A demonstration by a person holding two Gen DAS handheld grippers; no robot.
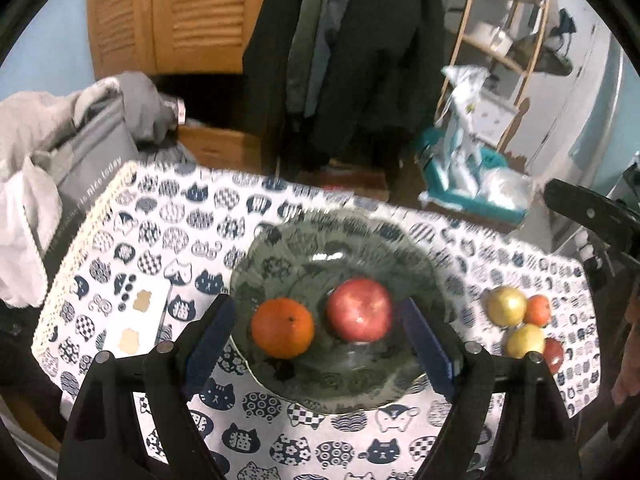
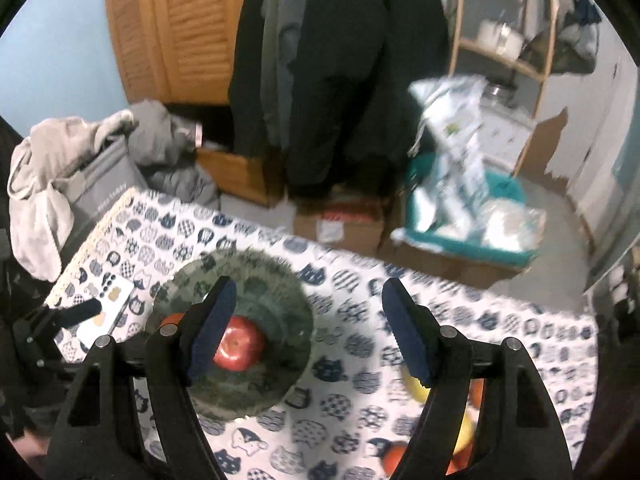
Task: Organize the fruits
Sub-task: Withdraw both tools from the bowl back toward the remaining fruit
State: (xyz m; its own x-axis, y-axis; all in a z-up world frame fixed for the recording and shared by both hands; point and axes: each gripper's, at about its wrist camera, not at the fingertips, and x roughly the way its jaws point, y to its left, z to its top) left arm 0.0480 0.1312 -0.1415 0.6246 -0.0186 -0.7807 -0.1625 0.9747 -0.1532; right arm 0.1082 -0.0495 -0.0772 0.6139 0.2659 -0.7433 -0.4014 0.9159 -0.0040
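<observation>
I see the desk [image 1: 168, 216], covered in a cat-print cloth, spread below both of my grippers, which tilt steeply down at it from above. The left gripper [image 1: 320, 336] hangs over one dark glass plate [image 1: 280, 248], its jaws standing wide apart with nothing pressed between them; the plate's two fruits only show through the gap. My right gripper [image 2: 308, 332] hovers over bare cloth just right of that plate, jaws also spread and empty. On the plate I count two fruits: one red apple [image 1: 359, 314] and one orange [image 1: 282, 327], close side by side. To the right, on the cloth, four more fruits lie clustered and touching: two yellow pears [image 1: 506, 305], one small tangerine [image 1: 537, 310] and one red fruit [image 1: 554, 354] partly hidden by my gripper. One small white card [image 1: 138, 320] lies left of the plate.
</observation>
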